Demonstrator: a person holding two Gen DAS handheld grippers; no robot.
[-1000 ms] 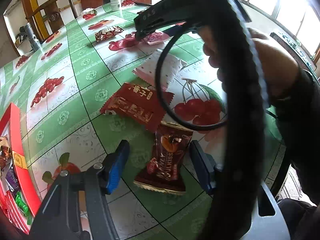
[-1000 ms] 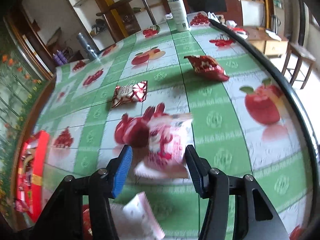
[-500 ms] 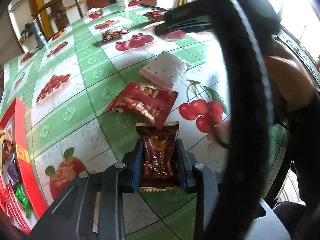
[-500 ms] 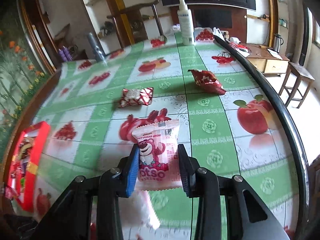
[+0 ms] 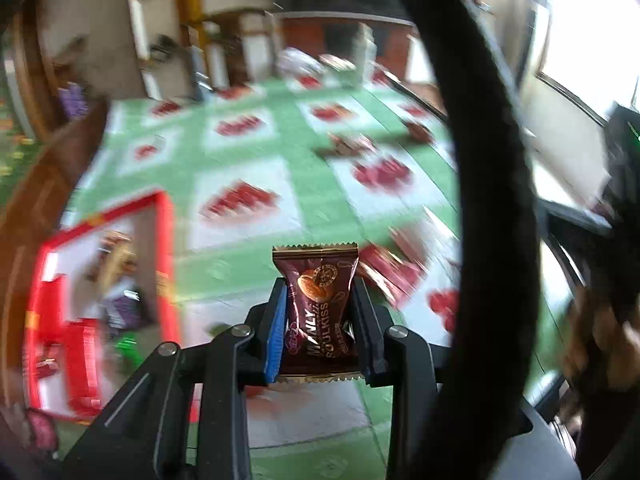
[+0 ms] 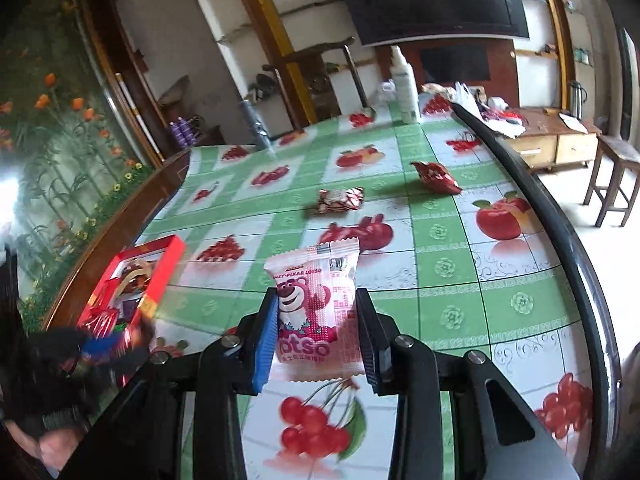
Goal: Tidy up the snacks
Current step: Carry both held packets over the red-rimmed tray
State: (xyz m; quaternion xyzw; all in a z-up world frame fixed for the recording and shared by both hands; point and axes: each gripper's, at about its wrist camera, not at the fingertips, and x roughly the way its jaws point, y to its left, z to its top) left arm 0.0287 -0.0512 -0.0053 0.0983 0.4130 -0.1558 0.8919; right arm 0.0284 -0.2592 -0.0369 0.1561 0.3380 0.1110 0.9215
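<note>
Transport step: left gripper [image 5: 320,320] clenched on brown candy [image 5: 318,312], right gripper [image 6: 316,332] on pink Lotso packet [image 6: 316,304]. Next: release over red box [image 6: 160,268], frame left.

A dark TV [image 6: 432,0] hangs on the far wall above a wooden cabinet [image 6: 552,140]. A stool [image 6: 616,176] stands beyond the surface's right edge. Flower wallpaper [image 6: 60,120] covers the left wall.

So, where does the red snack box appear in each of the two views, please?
Left wrist: red snack box at the left edge, blurred, beside the left gripper.
Right wrist: lower left, on the table's near-left side.
Shared landmark: the white bottle, blurred.
</note>
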